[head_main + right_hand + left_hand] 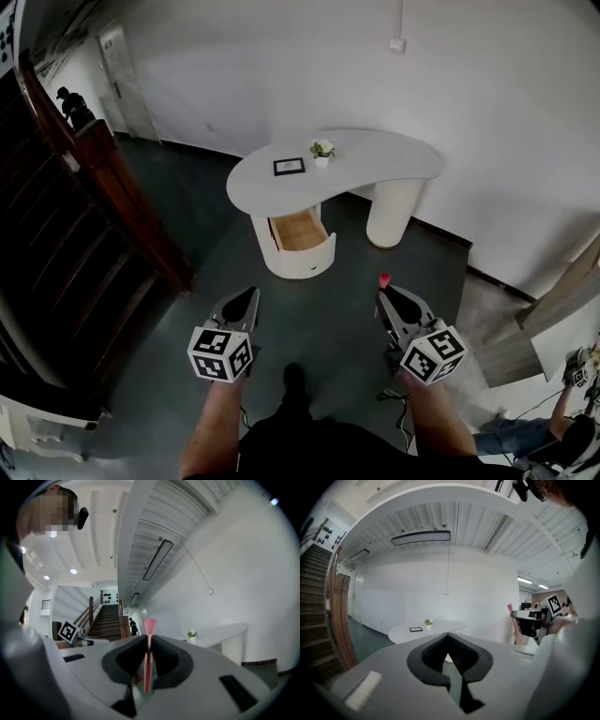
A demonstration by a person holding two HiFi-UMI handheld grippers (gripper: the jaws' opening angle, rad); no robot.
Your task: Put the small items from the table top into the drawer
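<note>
The right hand-held gripper (386, 292) is pinching a slim pink item (383, 279). In the right gripper view its jaws are pressing together on the item's stem (149, 625), and the flared tip is sticking out just past the jaw tips, so the item's long axis is running along the jaws and pointing forward. The left hand-held gripper (246, 294) is carrying nothing: in the left gripper view its jaws are meeting at the tips with only floor and furniture showing beyond them (448, 637). Both are hanging over bare floor, well apart from the white curved surface (375, 164), which is standing straight ahead by the wall. The open drawer (300, 232) is projecting from under the surface's left end, out past its near edge and toward the person; its wooden inside is facing up and looking empty from here. It is lying ahead of the right hand-held gripper and somewhat to its left, and more nearly in line with the left one, so neither is much nearer. Since the right one is holding the pink item, the coming move is probably a long forward carry, drifting leftward, until the item is hanging over the drawer's mouth. A small framed picture (289, 166) is lying on the surface toward its left end, above the drawer, and a little potted plant (322, 150) is standing just beside it near the far edge. Both are waiting to be put away, and the free left hand-held gripper is well placed to take them.
</note>
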